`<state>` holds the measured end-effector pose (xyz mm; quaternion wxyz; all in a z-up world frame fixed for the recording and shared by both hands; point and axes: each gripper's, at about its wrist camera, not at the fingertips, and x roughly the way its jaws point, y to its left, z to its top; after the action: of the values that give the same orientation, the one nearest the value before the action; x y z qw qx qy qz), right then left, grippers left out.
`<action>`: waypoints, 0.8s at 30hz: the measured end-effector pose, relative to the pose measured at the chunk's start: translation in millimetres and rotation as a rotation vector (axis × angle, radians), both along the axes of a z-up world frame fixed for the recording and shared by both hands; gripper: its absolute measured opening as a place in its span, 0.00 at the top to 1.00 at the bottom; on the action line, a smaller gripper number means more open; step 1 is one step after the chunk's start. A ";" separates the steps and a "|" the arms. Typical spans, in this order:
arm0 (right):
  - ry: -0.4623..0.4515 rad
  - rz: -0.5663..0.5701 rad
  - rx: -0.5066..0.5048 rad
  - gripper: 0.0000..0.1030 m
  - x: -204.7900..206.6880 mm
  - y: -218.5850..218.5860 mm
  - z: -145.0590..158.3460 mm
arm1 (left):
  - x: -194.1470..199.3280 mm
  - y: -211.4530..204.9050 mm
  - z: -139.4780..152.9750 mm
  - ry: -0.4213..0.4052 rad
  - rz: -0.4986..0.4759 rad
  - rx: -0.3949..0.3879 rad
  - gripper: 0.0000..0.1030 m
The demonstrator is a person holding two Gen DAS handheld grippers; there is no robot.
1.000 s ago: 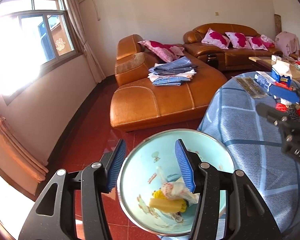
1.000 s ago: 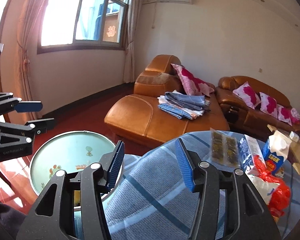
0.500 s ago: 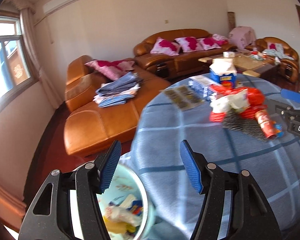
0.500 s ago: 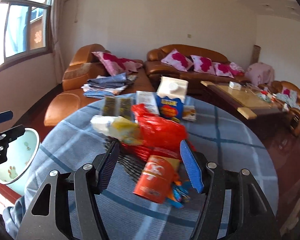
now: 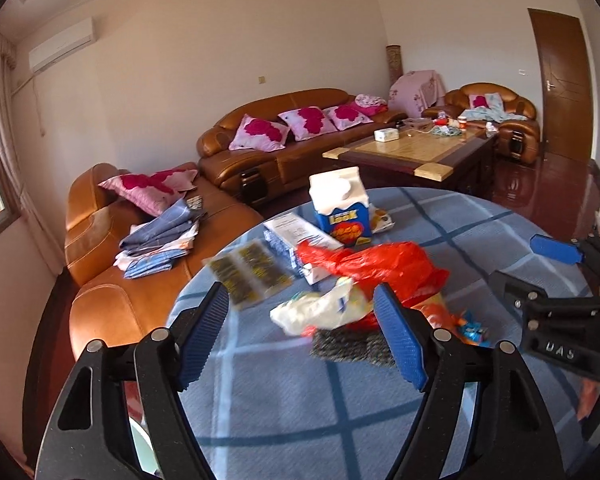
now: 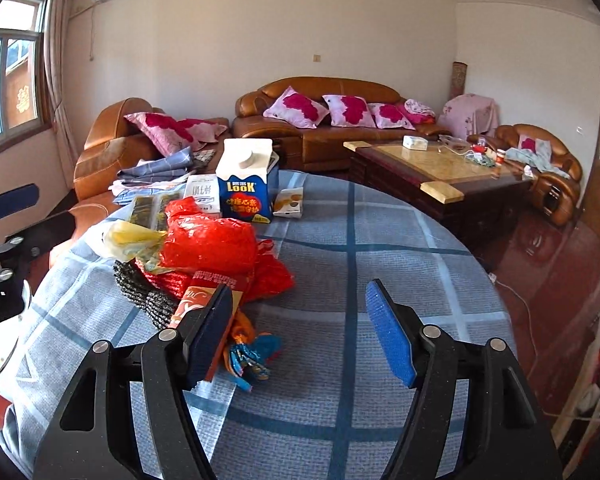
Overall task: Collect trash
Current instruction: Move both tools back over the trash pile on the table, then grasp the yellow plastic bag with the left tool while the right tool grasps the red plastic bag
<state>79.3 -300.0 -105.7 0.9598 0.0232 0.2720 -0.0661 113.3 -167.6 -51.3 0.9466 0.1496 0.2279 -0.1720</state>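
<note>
— On the worktop (image 6: 380, 248), beside the blue LOOK carton (image 6: 244, 184), what do we have?

— We see a heap of trash lying just in front of that carton: a red plastic bag (image 6: 212, 240), a pale yellowish bag (image 6: 130, 240) touching the red bag on the side away from the carton's front, and a dark mesh piece (image 6: 140, 284) poking out from under both.

— And nearer to us than the carton?

— A red printed packet (image 6: 198, 300) leans out from under the red plastic bag, and a blue and orange wrapper (image 6: 252, 354) lies on the cloth just past it. Behind the carton's flank we make out a white box (image 6: 202, 192), a flat dark-patterned sachet (image 6: 148, 206), and a small tan box (image 6: 290, 202) on the carton's other side.

— Where are our grippers?

— Our left gripper (image 5: 300, 332) hovers over the worktop with its blue pads spread apart, holding nothing; the pale bag shows between them, further off toward the carton. Our right gripper (image 6: 300, 332) is likewise spread wide and empty, its left pad just over the red printed packet; whether it touches we cannot tell.
</note>
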 end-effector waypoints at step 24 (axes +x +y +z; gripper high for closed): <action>-0.025 -0.009 -0.011 0.31 14.6 -1.0 15.6 | 15.2 19.0 -12.1 0.106 -0.070 -0.056 0.89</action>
<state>93.9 -301.0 -90.1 0.9629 0.0201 0.2594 -0.0714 128.5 -148.6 -63.4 0.9305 0.1217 0.2672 -0.2191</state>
